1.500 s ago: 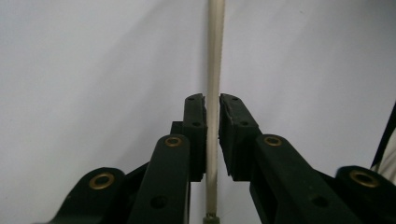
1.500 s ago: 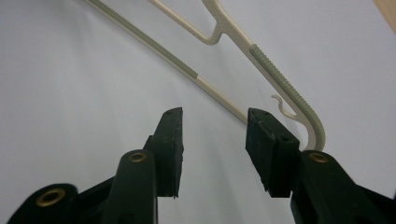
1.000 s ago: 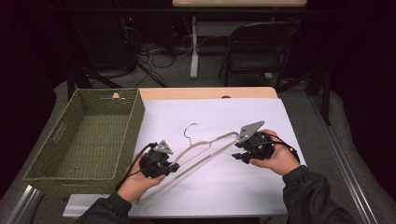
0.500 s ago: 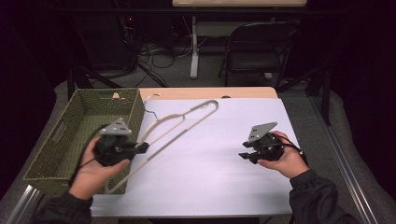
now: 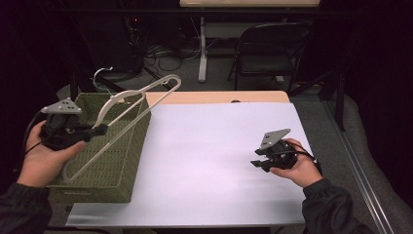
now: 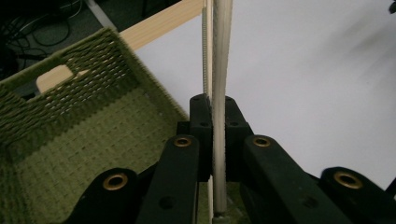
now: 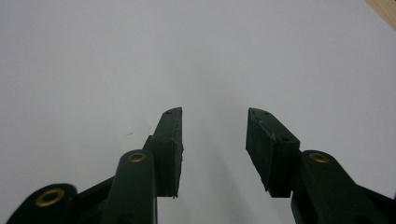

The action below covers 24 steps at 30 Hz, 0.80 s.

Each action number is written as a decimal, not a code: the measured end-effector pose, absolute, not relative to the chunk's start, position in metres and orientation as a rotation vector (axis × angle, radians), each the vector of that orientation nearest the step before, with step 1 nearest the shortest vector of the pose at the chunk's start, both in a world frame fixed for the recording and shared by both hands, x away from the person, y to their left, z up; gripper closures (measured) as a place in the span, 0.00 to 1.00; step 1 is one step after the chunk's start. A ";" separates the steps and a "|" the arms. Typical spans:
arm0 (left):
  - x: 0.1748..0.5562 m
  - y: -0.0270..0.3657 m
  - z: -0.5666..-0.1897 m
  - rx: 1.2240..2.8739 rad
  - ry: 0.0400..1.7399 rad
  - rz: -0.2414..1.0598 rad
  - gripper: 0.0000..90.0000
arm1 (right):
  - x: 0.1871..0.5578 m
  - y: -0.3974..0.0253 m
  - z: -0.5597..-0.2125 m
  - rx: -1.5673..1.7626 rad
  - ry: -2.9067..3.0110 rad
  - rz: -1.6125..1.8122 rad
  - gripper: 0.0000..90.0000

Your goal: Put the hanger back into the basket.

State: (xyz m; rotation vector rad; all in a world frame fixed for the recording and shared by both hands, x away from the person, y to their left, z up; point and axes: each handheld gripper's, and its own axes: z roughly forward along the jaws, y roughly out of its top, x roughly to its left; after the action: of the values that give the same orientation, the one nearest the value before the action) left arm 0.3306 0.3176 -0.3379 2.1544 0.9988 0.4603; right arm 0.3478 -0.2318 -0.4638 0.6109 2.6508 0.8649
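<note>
While the left gripper (image 5: 100, 130) pinches the cream plastic clothes hanger (image 5: 127, 108) by one thin bar above the green woven basket (image 5: 127, 161), it looks light, stiff, maybe slippery. Right gripper (image 5: 259, 164) sits spread wide, holding nothing.

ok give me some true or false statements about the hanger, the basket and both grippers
1. The left gripper is shut on the hanger. True; in the left gripper view the jaws clamp its pale bar.
2. The hanger lies flat on the white sheet. False; it is held up, slanting over the green basket.
3. The right gripper holds nothing. True; its jaws stand open over the white sheet.
4. The basket sits at the right side of the table. False; it sits at the left edge, by the left gripper.
5. Both grippers grip the hanger. False; just the left one does, and the right is far from it.
</note>
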 end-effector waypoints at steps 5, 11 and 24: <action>0.340 0.337 -0.345 2.168 1.025 0.489 0.97 | 0.348 -0.234 -0.466 0.629 2.652 0.861 0.63; 0.354 0.371 -0.366 2.171 1.054 0.537 0.97 | 0.347 -0.237 -0.470 0.647 2.657 0.855 0.63; 0.355 0.427 -0.399 2.154 1.090 0.544 0.97 | 0.349 -0.233 -0.478 0.669 2.667 0.837 0.62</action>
State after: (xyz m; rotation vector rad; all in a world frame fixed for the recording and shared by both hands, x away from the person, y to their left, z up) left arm 0.3554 0.4268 -0.3989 2.1540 1.0904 0.5435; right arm 0.3494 -0.2329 -0.4777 0.6691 2.6672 0.8368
